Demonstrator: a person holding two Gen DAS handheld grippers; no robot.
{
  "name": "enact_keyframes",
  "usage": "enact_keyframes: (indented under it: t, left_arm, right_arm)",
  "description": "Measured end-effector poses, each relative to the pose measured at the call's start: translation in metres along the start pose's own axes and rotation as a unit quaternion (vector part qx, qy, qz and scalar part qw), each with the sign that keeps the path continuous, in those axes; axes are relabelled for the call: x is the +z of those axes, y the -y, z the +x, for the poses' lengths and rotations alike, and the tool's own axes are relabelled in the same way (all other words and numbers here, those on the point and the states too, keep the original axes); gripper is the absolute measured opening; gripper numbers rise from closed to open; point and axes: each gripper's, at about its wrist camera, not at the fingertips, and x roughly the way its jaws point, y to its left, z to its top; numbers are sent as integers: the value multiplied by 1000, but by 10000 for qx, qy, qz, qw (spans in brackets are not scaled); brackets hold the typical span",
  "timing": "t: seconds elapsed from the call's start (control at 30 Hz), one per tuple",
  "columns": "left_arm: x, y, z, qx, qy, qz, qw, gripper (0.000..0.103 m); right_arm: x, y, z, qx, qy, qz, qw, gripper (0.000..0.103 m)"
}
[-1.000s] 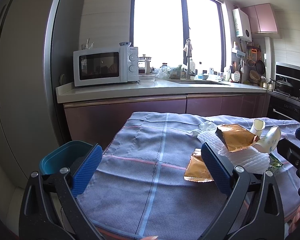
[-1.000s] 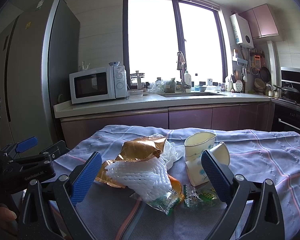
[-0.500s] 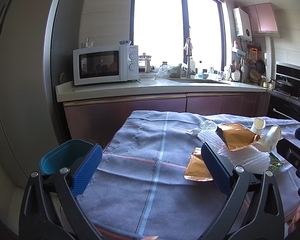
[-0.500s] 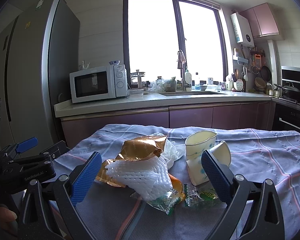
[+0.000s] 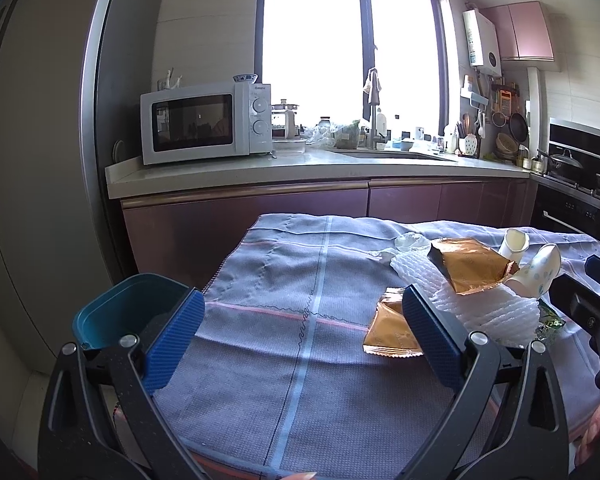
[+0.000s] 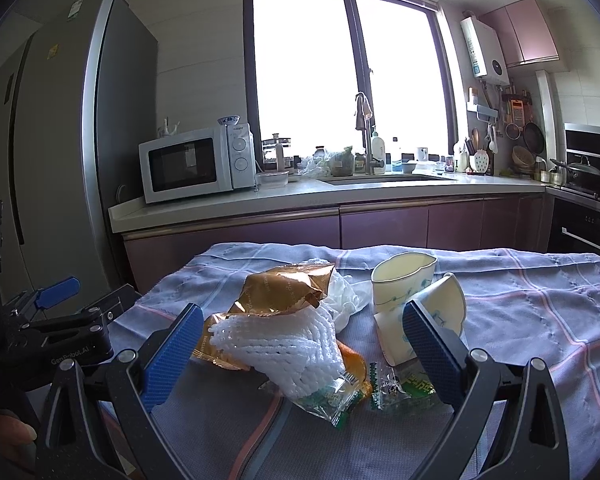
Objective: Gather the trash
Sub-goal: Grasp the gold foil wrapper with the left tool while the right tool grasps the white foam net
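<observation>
- The left tool [image 5: 300, 336] hangs low over the near edge of the bench, its blue pads spread wide with nothing between them.
- The right tool [image 6: 302, 344] is likewise spread wide and empty, hovering just in front of the trash heap.
- The bench is covered by a grey cloth [image 5: 292, 280] with pink and pale blue lines.
- The trash sits bunched on the cloth, off to the left tool's right and straight ahead of the right tool.
- A gold wrapper [image 6: 288, 290] lies on top of a white foam net [image 6: 300, 344].
- A second gold packet [image 5: 388, 330] lies flat on the cloth beside the net; the left tool's right pad covers part of it in that view.
- Crumpled white plastic [image 6: 346, 300] sits behind the net.
- Two paper cups [image 6: 408, 300] lie just right of the heap: one with its mouth up and tilted, the other on its side leaning against it.
- Clear packets [image 6: 380, 390] with green print lie nearest the right tool, one tucked under the net's front edge.
- A teal bin [image 5: 128, 308] stands off the bench's left corner, below the cloth's level, seen behind the left tool's left pad.
- Beyond the bench, a microwave [image 5: 206, 122] stands on the kitchen counter.
</observation>
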Motion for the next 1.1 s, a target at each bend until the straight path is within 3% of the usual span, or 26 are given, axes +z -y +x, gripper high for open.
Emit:
enact_keyframes:
  t: [0.63, 1.1]
  left_arm:
    - [-3, 7, 25, -284, -413, 63, 9987, 97]
    - [2, 38, 51, -1394, -834, 418, 9858, 97]
  right_arm:
    - [-7, 18, 17, 217, -401, 194, 9988, 96]
    - [-17, 27, 43, 578, -1043, 330, 9923, 74]
